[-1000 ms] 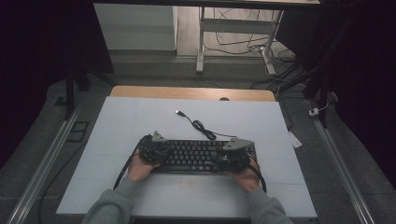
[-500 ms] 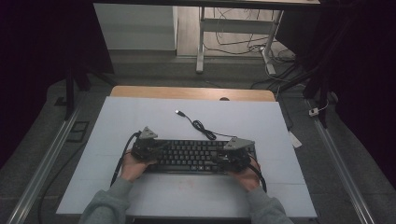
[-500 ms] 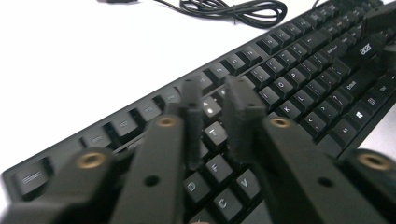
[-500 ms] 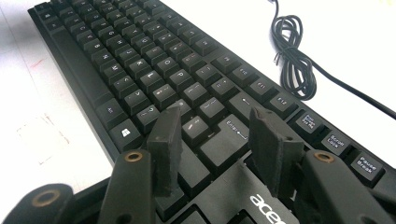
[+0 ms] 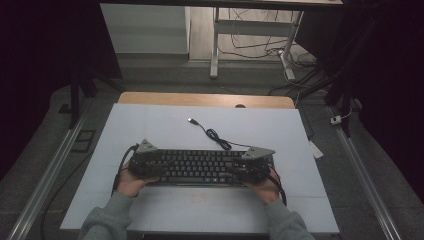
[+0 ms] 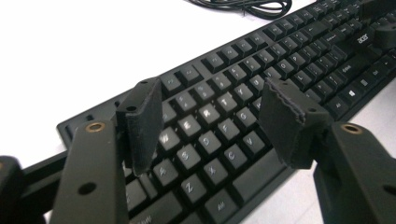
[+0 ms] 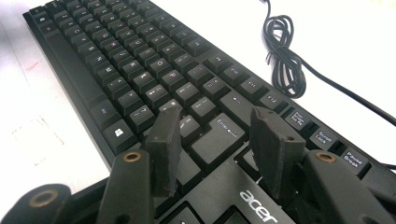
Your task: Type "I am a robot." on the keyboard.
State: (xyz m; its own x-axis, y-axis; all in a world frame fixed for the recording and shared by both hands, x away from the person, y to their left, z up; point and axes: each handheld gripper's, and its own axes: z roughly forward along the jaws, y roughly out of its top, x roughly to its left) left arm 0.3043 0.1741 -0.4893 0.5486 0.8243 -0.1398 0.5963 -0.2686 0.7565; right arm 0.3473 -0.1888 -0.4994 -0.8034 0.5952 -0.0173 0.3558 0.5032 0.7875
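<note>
Left tongs [image 6: 210,121] had just been opening and stood released above the letter keys of the black plastic Acer keyboard [image 5: 202,166], nothing between the pads. Right tongs [image 7: 217,144] hung released over the Enter key. The keyboard lay flat on the white bench [image 5: 150,125], its coiled black USB cable [image 5: 215,135] trailing toward 12 o'clock. Risk: a descending pad could catch a keycap, or the loose cable could snag. Legible: "acer", "Enter", "Scroll Lock", "Pause Break".
</note>
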